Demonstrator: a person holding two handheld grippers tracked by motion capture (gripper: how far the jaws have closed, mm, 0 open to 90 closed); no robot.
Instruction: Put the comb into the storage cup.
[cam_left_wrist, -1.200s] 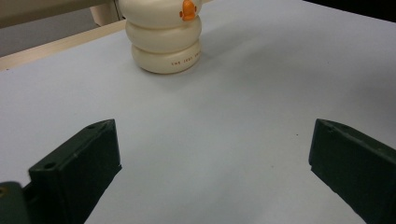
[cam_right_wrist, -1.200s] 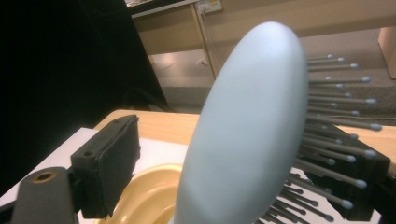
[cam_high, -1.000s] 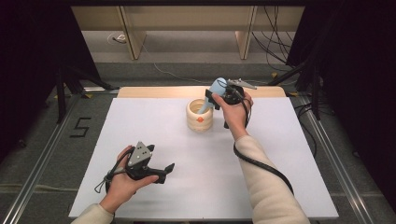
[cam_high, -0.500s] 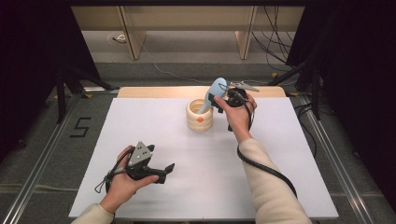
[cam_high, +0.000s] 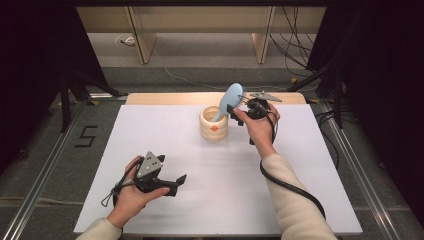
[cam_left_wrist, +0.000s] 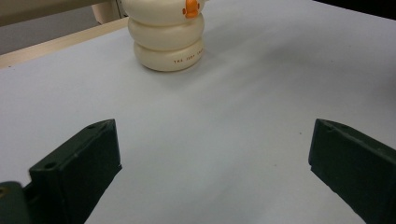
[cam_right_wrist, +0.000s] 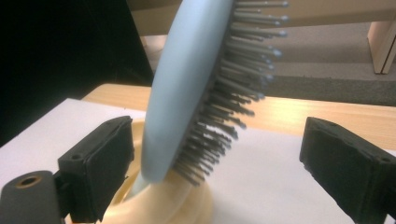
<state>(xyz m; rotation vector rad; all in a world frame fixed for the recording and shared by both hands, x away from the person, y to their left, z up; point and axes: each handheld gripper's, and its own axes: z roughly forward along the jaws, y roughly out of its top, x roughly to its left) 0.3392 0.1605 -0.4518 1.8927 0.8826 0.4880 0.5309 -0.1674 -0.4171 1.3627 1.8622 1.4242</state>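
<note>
A cream holder (cam_high: 214, 123) made of stacked rings stands on the white surface (cam_high: 300, 165), near the far edge. It has a small orange spot on its side. A light blue hairbrush (cam_high: 229, 100) stands in the holder with its handle down and its head leaning out over the rim.

The right hand-held gripper (cam_high: 239, 106) is up by the brush head. Its jaws are wide apart, one on each side of the brush, and they grasp nothing.

The left hand-held gripper (cam_high: 181, 180) rests low over the near left part of the surface, well apart from the holder. Its jaws are spread wide too, with nothing between them.
</note>
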